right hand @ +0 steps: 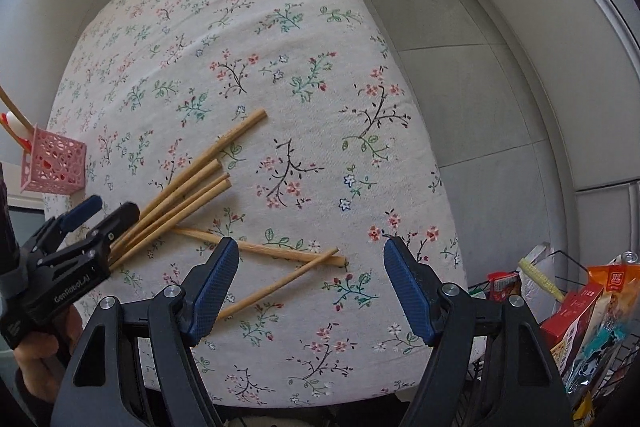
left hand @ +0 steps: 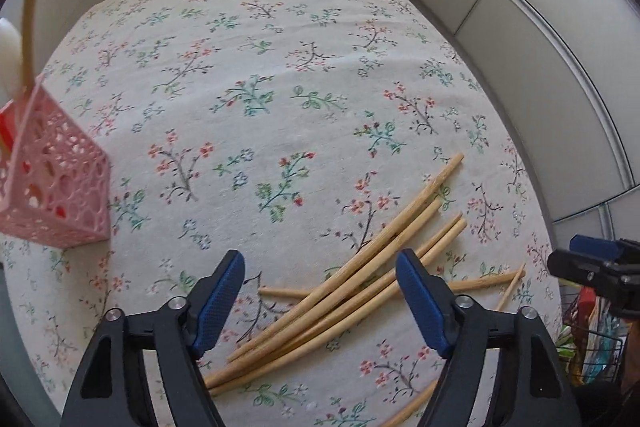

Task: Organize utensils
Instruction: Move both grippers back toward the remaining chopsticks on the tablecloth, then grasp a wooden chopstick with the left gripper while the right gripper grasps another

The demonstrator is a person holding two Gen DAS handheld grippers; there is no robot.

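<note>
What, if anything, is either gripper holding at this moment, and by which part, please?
Nothing is held. The left gripper is open above the chopsticks lying on the tablecloth; the right gripper is open too.

Left gripper (left hand: pixel 320 301) and right gripper (right hand: pixel 311 285): black frames, blue textured pads (left hand: pixel 222 301), silver screws (white "GenRobot.AI" lettering).

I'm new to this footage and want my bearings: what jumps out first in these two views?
A loose pile of wooden chopsticks lies crossed on the floral tablecloth, right in front of the open left tongs. A pink perforated basket stands at the table's left edge, with utensils already sticking up from it. The right tongs hover open over two stray chopsticks, near the table's right edge.
</note>
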